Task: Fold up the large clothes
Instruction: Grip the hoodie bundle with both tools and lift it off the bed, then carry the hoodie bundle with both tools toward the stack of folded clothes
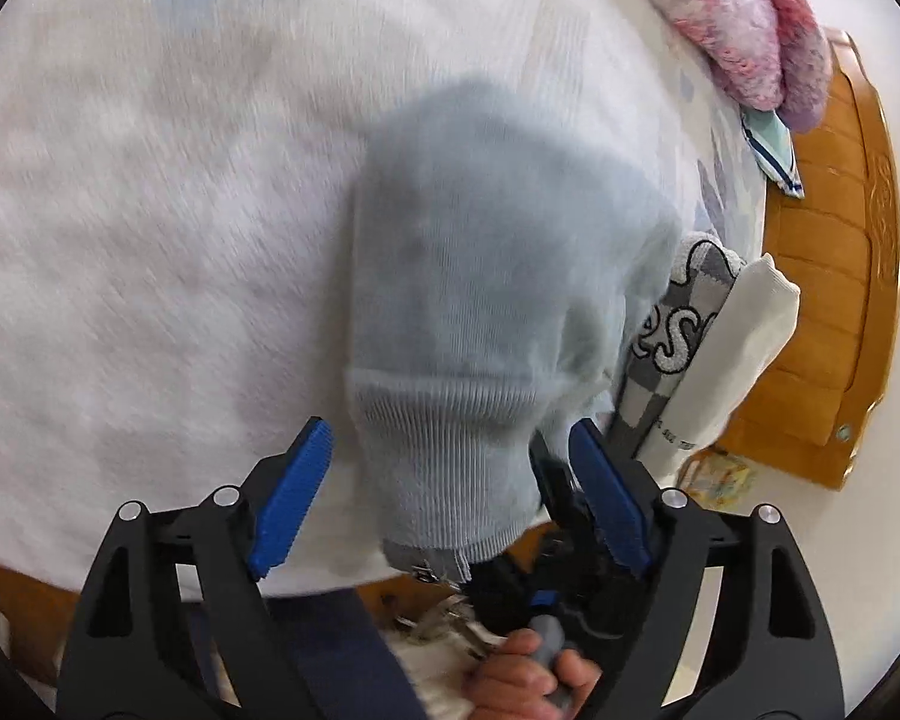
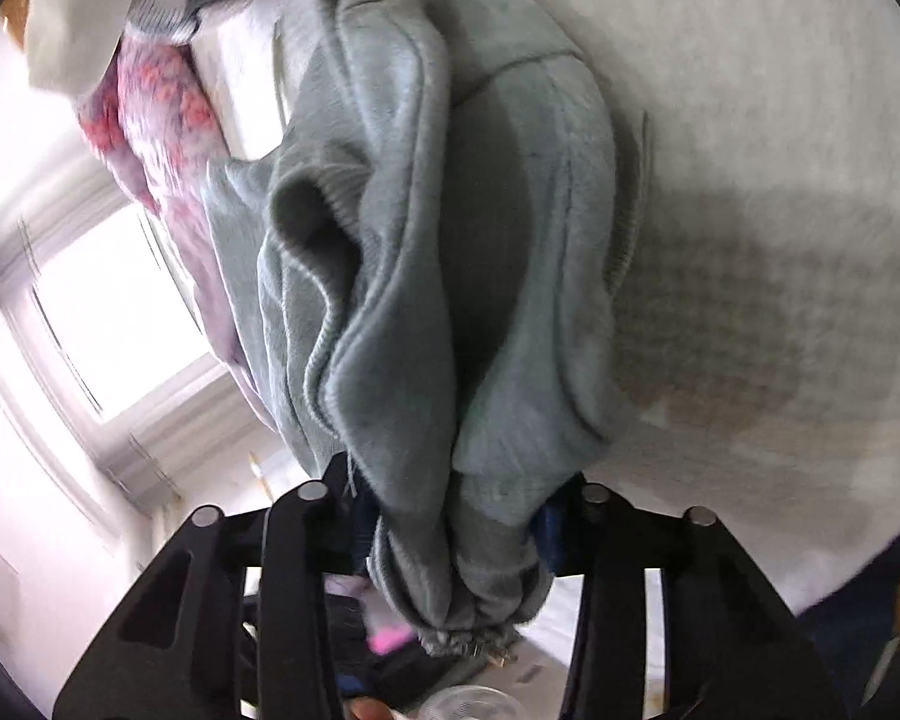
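Note:
A pale blue-grey sweatshirt [image 1: 468,240] lies folded into a narrow bundle on the white bed cover [image 1: 150,180]. Its ribbed hem [image 1: 450,450] points toward me. My left gripper [image 1: 450,429] is open, its blue pads [image 1: 294,498] standing on either side of the hem without pressing it. In the right wrist view the same sweatshirt [image 2: 426,240] hangs bunched and creased. My right gripper [image 2: 456,540] is shut on a gathered wad of its fabric, which hides the pads almost fully.
A folded grey checked knit [image 1: 672,330] and a folded white garment [image 1: 744,330] lie to the right. A pink fluffy item [image 1: 738,18] is at the far right. A wooden bed frame [image 1: 834,300] borders the bed. A bright window [image 2: 114,312] is at left.

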The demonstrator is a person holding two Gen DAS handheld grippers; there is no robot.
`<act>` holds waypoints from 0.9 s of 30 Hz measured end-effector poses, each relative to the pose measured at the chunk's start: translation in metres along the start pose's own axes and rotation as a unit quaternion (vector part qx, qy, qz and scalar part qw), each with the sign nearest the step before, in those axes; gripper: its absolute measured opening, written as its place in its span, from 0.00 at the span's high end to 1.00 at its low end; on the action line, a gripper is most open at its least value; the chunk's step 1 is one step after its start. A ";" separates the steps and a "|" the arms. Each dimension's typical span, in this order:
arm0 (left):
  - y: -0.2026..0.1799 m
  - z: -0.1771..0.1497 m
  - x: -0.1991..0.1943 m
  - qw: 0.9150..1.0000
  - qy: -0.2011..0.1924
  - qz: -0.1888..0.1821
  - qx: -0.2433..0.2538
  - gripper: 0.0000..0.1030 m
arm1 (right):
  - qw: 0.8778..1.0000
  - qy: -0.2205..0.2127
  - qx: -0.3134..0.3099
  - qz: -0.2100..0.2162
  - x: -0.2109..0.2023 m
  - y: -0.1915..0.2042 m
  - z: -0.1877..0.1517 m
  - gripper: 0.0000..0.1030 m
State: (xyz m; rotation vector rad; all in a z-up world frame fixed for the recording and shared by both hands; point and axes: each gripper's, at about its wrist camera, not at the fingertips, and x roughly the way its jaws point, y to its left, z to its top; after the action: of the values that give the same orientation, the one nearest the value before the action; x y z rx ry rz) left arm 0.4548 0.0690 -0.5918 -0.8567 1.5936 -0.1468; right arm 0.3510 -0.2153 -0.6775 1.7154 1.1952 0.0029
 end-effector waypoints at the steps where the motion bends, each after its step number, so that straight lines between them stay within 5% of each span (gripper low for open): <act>1: 0.000 0.003 -0.003 1.000 -0.004 0.005 0.004 0.17 | 1.000 0.005 -0.013 -0.009 -0.004 0.003 0.003 0.67; 7: -0.019 0.047 0.026 0.998 0.025 0.037 0.047 0.14 | 0.996 0.033 -0.062 -0.050 -0.017 0.029 0.021 0.71; 12: -0.049 0.076 0.060 0.986 0.087 0.071 0.119 0.06 | 0.993 0.057 -0.079 -0.064 -0.022 0.044 0.038 0.73; 16: -0.042 0.089 0.075 0.982 0.120 0.072 0.123 0.03 | 0.994 0.066 -0.067 -0.062 -0.016 0.042 0.045 0.72; 22: -0.025 0.096 0.087 0.993 0.070 0.046 0.088 0.03 | 0.997 0.055 -0.031 -0.042 -0.016 0.024 0.049 0.71; 27: -0.039 0.073 0.067 0.991 0.007 0.080 0.111 0.28 | 0.990 0.056 -0.084 -0.094 -0.008 0.044 0.041 0.72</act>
State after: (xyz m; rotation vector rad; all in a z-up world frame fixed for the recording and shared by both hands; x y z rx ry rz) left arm 0.5399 0.0289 -0.6415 -0.5547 1.6175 -0.2126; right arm 0.3985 -0.2509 -0.6623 1.4676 1.3972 0.0841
